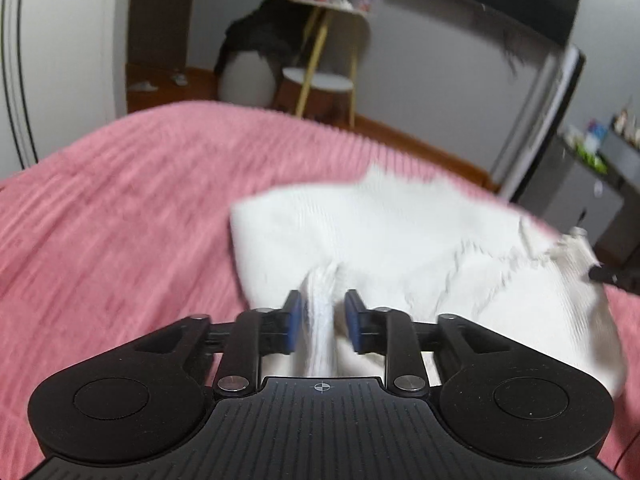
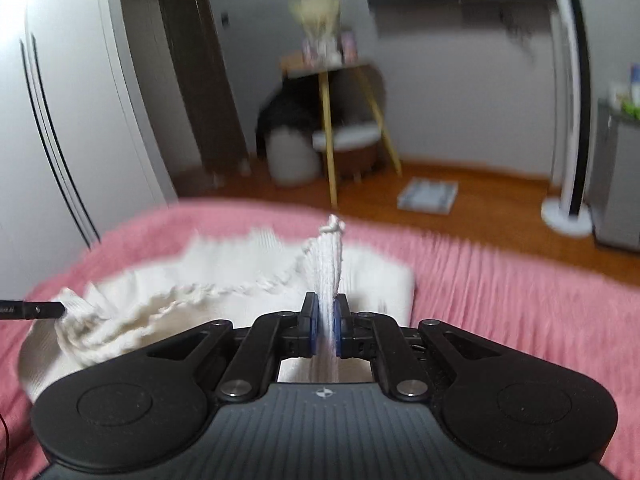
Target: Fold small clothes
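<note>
A small white knitted garment (image 1: 400, 240) lies on a pink ribbed bedspread (image 1: 120, 200). My left gripper (image 1: 322, 300) has a bunched fold of the garment between its blue pads; the jaws stand slightly apart around the cloth. My right gripper (image 2: 325, 304) is shut on another edge of the same garment (image 2: 224, 280), which stands up as a thin ridge between the pads. The tip of the right gripper shows at the far right of the left wrist view (image 1: 608, 274). The tip of the left gripper shows at the left edge of the right wrist view (image 2: 32, 309).
The bedspread (image 2: 500, 300) spreads all round the garment. Beyond the bed are a wooden floor (image 2: 480, 184), a side table with yellow legs (image 2: 332, 120), a white stool, a tower fan (image 2: 570, 120) and a wardrobe (image 2: 60, 120).
</note>
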### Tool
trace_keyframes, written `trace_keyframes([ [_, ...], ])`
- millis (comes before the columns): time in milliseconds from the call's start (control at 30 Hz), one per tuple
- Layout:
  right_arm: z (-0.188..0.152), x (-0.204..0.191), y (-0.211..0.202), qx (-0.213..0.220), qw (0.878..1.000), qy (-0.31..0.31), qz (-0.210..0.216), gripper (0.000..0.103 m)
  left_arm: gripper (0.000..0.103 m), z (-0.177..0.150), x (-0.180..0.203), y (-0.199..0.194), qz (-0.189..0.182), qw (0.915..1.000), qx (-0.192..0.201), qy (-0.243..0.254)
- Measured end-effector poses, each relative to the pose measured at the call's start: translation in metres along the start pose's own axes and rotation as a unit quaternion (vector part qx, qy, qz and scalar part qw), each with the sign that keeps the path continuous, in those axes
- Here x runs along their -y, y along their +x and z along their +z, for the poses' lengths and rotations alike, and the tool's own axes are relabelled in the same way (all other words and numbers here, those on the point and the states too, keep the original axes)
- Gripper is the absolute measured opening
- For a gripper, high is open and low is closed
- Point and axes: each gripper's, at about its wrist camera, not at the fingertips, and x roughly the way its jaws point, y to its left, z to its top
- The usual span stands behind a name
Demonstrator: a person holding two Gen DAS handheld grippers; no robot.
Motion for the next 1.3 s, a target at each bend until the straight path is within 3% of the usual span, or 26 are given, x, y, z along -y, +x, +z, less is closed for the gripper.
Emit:
trace_keyframes([
  [67, -0.005, -0.001, 0.015, -0.027, 0.999, -0.018, -0.014, 0.015, 0.060, -0.006, 0.000, 0.006, -0.013, 0.9999, -0.003, 0.010],
  [133, -0.009, -0.001, 0.024, -0.037, 0.999, -0.023, -0.017, 0.025, 0.068, -0.008, 0.005, 0.008, -0.036, 0.9988, 0.004, 0.034],
  [167, -0.010, -0.001, 0.027, -0.038, 0.999, -0.020, -0.016, 0.026, 0.077, -0.007, 0.008, 0.010, -0.037, 0.9977, 0.006, 0.056],
  [200, -0.009, 0.000, 0.030, -0.040, 0.999, -0.016, -0.014, 0.026, 0.083, -0.006, 0.015, 0.012, -0.025, 0.9964, 0.009, 0.081],
  [233, -0.010, -0.001, 0.032, -0.042, 0.999, -0.012, -0.013, 0.026, 0.083, -0.005, 0.021, 0.016, -0.006, 0.9944, 0.011, 0.105],
  [267, -0.010, -0.002, 0.035, -0.043, 0.999, -0.011, -0.011, 0.026, 0.081, -0.002, 0.024, 0.022, 0.009, 0.9920, 0.012, 0.125],
  [333, -0.011, -0.007, 0.039, -0.048, 0.999, -0.018, -0.010, 0.024, 0.057, 0.002, 0.027, 0.033, 0.005, 0.9919, 0.004, 0.127],
  [367, -0.010, -0.009, 0.042, -0.050, 0.998, -0.026, -0.014, 0.012, 0.027, 0.006, 0.026, 0.036, 0.002, 0.9937, -0.006, 0.111],
  [400, -0.011, -0.013, 0.043, -0.050, 0.998, -0.036, -0.016, 0.007, 0.016, 0.009, 0.024, 0.037, 0.005, 0.9954, -0.012, 0.095],
  [500, -0.008, -0.023, 0.036, -0.031, 0.997, -0.069, -0.021, 0.006, 0.014, 0.017, 0.023, 0.026, -0.011, 0.9969, 0.016, 0.076],
  [633, 0.009, -0.033, 0.022, 0.030, 0.994, -0.102, -0.037, 0.006, 0.014, 0.034, 0.011, 0.007, -0.022, 0.9970, 0.069, 0.028],
  [733, 0.024, -0.042, 0.025, 0.068, 0.988, -0.125, -0.064, 0.006, 0.014, 0.055, 0.006, 0.007, 0.008, 0.9947, 0.102, 0.010],
  [933, 0.053, -0.060, 0.057, 0.105, 0.975, -0.167, -0.107, 0.006, 0.015, 0.082, -0.002, 0.038, 0.061, 0.9930, 0.099, -0.020],
  [967, 0.055, -0.061, 0.063, 0.110, 0.973, -0.170, -0.113, 0.006, 0.022, 0.083, -0.001, 0.047, 0.075, 0.9928, 0.090, -0.023],
  [1033, 0.055, -0.062, 0.078, 0.115, 0.969, -0.173, -0.136, 0.017, 0.048, 0.083, -0.003, 0.061, 0.110, 0.9898, 0.077, -0.047],
  [1067, 0.054, -0.062, 0.085, 0.113, 0.967, -0.171, -0.153, 0.045, 0.065, 0.081, -0.006, 0.062, 0.111, 0.9885, 0.077, -0.067],
  [1100, 0.053, -0.060, 0.090, 0.100, 0.966, -0.164, -0.172, 0.064, 0.074, 0.075, -0.009, 0.058, 0.094, 0.9885, 0.082, -0.085],
  [1200, 0.035, -0.055, 0.078, 0.089, 0.978, -0.127, -0.140, 0.063, 0.094, 0.052, -0.012, 0.048, 0.079, 0.9886, 0.087, -0.094],
  [1300, 0.001, -0.048, 0.056, 0.074, 0.985, -0.109, -0.110, 0.063, 0.095, 0.031, -0.007, 0.049, 0.076, 0.9939, 0.047, -0.065],
])
